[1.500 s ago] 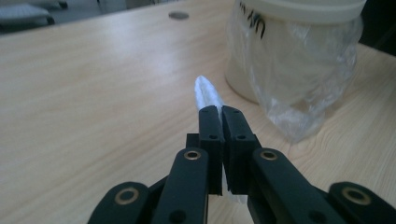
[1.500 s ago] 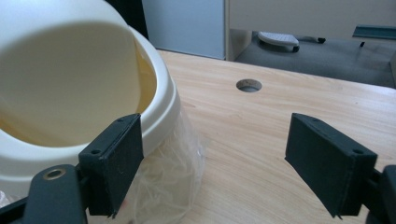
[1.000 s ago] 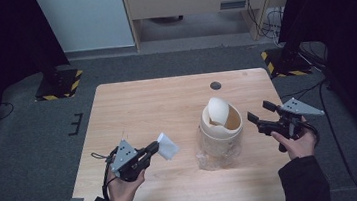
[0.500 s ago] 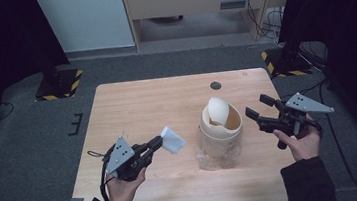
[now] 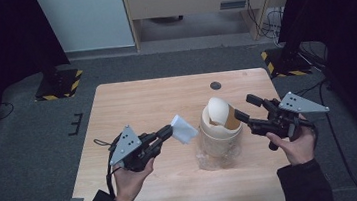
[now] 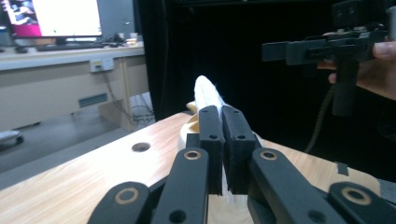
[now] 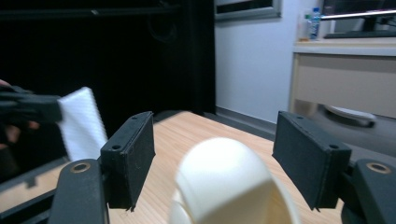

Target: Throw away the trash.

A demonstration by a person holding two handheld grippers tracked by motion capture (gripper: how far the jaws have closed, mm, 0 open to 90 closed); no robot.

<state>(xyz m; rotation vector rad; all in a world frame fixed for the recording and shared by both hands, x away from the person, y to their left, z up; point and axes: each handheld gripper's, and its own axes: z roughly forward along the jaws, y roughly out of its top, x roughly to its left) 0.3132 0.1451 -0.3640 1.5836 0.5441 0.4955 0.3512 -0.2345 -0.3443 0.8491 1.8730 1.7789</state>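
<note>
pinching a folded white cloth (image 5: pixel 183 128) between closed jaws, the left gripper (image 5: pixel 166 132) holds it above the wooden table (image 5: pixel 132 105), just left of the cream container (image 5: pixel 221 126) (its rounded lid tilted). the right gripper (image 5: pixel 247 108) hovers beside the container, jaws apart and just closing, nothing between them.

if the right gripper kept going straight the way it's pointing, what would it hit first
Probably the cream flip lid standing up from the round container: it sits just ahead of the right gripper, between its open jaws. Depth is hard to judge.
</note>
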